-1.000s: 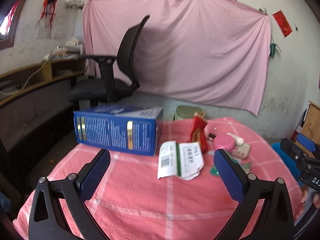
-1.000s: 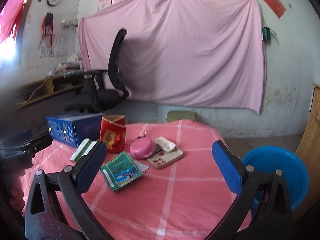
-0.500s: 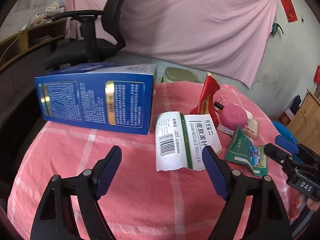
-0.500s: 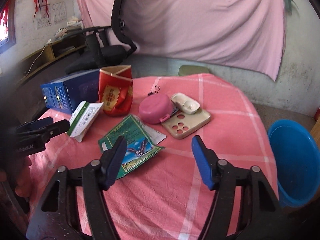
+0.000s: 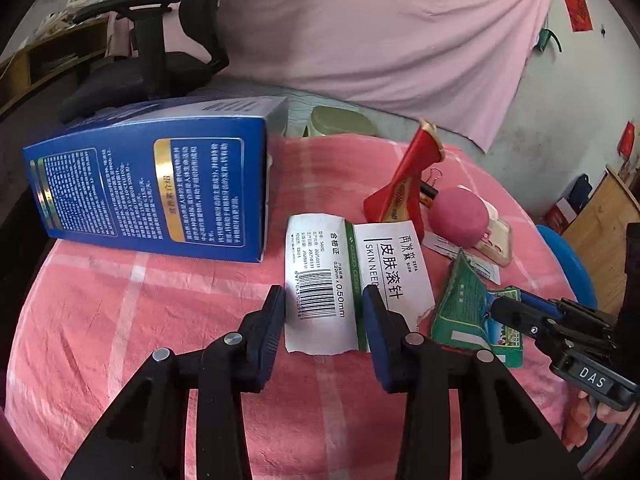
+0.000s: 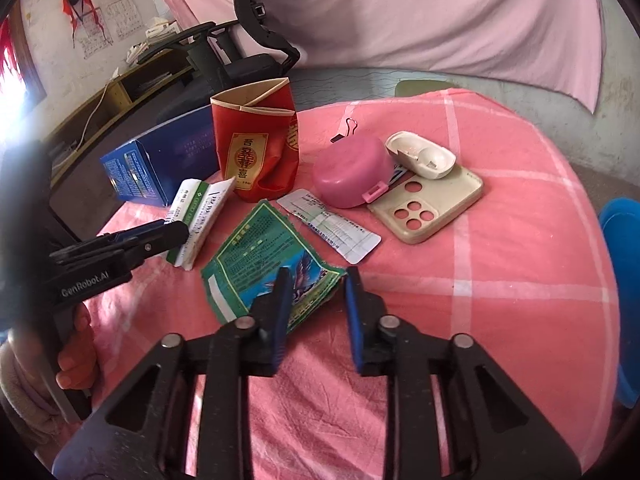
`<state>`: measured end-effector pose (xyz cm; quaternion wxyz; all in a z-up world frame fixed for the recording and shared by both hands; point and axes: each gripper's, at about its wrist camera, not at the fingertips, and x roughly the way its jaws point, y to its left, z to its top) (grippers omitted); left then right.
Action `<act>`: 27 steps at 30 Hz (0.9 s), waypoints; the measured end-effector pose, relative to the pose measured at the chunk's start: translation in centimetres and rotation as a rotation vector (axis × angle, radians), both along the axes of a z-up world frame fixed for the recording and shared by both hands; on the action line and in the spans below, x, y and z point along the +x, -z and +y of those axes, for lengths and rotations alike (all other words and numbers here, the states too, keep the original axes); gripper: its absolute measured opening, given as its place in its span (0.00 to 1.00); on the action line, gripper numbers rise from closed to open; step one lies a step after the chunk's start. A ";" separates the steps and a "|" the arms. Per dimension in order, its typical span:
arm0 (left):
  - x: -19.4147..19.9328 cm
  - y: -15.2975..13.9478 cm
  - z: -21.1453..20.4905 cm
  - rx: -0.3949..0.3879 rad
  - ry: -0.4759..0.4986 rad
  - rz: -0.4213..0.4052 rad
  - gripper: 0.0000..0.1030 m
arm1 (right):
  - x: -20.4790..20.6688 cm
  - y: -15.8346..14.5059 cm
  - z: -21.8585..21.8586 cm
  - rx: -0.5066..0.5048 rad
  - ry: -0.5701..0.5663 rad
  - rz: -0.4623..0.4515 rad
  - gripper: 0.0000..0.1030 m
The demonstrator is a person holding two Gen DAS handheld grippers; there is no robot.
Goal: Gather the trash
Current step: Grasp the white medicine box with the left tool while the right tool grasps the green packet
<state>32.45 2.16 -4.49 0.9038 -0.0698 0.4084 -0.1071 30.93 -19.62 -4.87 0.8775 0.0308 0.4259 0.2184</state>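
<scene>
A flattened white paper box (image 5: pixel 320 276) with a barcode lies on the pink checked tablecloth (image 5: pixel 160 320). My left gripper (image 5: pixel 323 296) hovers over its near end. Its jaws are closing, the box's near part shows in the gap, and the pads are not pressing it. A torn green wrapper (image 6: pixel 256 264) lies to the right of the box. My right gripper (image 6: pixel 318 280) is over its near corner, jaws closing, with that corner between them but not pinched. The right gripper (image 5: pixel 520 308) also shows above the green wrapper (image 5: pixel 460 312) in the left wrist view.
A blue carton (image 5: pixel 152 184) lies on its side at the far left. Behind the trash stand a red packet (image 6: pixel 256 144), a pink round case (image 6: pixel 352 172), a beige phone case (image 6: pixel 432 208), an earbud case (image 6: pixel 420 154) and a white slip (image 6: pixel 328 224). A blue basin (image 6: pixel 624 280) sits off the table's right edge, an office chair (image 5: pixel 160 60) behind.
Both grippers dropped and tilted down toward the table, the left to the white box, the right to the green wrapper. Both pairs of jaws narrowed from wide open.
</scene>
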 end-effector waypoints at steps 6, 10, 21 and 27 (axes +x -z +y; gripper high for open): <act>-0.9 -0.4 -0.3 -0.001 -0.036 -0.028 0.28 | -0.6 -0.3 0.6 0.012 0.002 -0.010 0.28; -2.4 -1.3 -0.7 0.012 -0.058 -0.077 0.25 | -1.8 -1.2 0.6 0.006 0.000 -0.068 0.23; -7.1 -4.4 -4.6 0.054 -0.086 -0.263 0.23 | -6.5 -5.9 -2.0 -0.028 0.081 -0.365 0.22; -9.0 -8.1 -8.4 0.040 -0.068 -0.433 0.23 | -9.3 -9.4 -5.2 -0.037 0.199 -0.595 0.22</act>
